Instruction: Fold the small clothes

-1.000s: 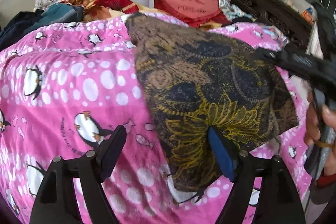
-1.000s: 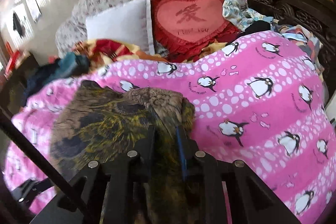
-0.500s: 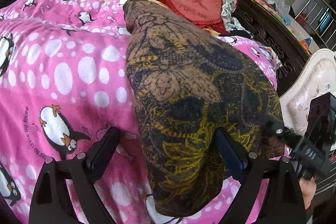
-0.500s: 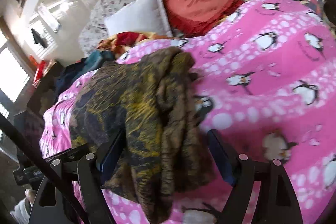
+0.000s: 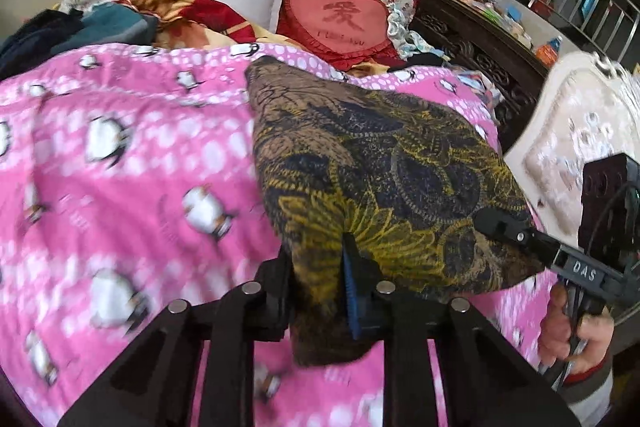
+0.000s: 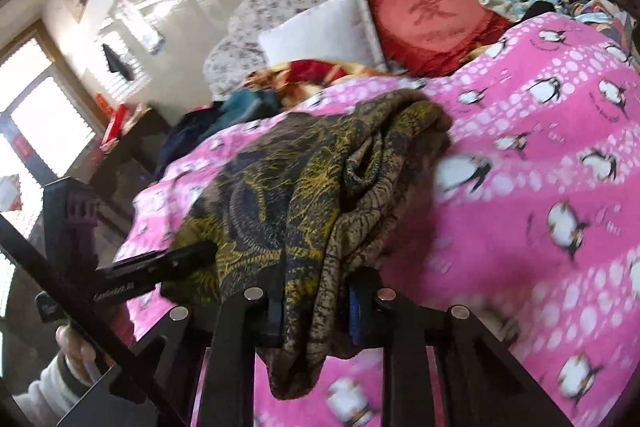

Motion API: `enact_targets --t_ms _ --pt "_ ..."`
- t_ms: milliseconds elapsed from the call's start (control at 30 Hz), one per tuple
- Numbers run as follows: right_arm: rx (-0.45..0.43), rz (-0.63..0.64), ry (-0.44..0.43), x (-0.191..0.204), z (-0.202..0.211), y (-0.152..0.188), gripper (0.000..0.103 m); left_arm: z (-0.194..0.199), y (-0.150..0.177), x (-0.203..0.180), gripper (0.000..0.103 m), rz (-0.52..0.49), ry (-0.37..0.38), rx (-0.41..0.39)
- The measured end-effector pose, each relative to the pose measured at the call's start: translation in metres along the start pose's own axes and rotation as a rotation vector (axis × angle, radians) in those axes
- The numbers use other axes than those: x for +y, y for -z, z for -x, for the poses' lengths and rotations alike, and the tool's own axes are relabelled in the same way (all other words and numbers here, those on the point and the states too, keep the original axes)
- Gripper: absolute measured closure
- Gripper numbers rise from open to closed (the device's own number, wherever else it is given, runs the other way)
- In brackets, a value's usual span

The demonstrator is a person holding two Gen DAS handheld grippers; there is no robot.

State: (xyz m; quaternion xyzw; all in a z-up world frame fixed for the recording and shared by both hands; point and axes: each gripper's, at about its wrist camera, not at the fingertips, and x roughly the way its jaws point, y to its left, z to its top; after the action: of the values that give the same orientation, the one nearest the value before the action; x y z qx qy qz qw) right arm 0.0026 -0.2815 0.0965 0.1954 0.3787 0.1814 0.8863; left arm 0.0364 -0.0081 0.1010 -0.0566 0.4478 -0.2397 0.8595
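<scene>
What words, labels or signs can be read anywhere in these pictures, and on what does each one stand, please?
"DAS": white letters on the body of the right gripper, seen from the left wrist.
"爱": large character on the red heart cushion.
A small line under that character: too blurred to read.
Pale lettering on the left gripper, seen from the right wrist: too blurred to read.
Small print beside the penguins on the pink blanket: too small to read.

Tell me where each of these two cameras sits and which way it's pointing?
Left wrist: sits on the left gripper, looking up the bed; the right gripper and its hand show.
Right wrist: sits on the right gripper, facing the pillows; the left gripper and its hand show.
Shared: brown patterned garment, pink penguin blanket, heart cushion.
</scene>
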Motion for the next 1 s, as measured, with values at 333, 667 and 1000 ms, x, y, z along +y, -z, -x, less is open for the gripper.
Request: enact_targets --t_ms 333,667,1000 --pt "0.111 -0.03 -0.126 0.024 0.02 0.09 0.086 0.06 0.093 0.007 0.103 -0.075 -0.021 0.058" --pt "0.081 -0.187 -0.033 -0.012 0.044 0.109 0.035 0.059 0.075 0.006 0.03 -0.075 -0.087 -0.06" --pt "-0.016 -0.212 0.086 -0.032 0.009 0.054 0.012 -0.036 0.021 0.02 0.018 -0.003 -0.025 0.035"
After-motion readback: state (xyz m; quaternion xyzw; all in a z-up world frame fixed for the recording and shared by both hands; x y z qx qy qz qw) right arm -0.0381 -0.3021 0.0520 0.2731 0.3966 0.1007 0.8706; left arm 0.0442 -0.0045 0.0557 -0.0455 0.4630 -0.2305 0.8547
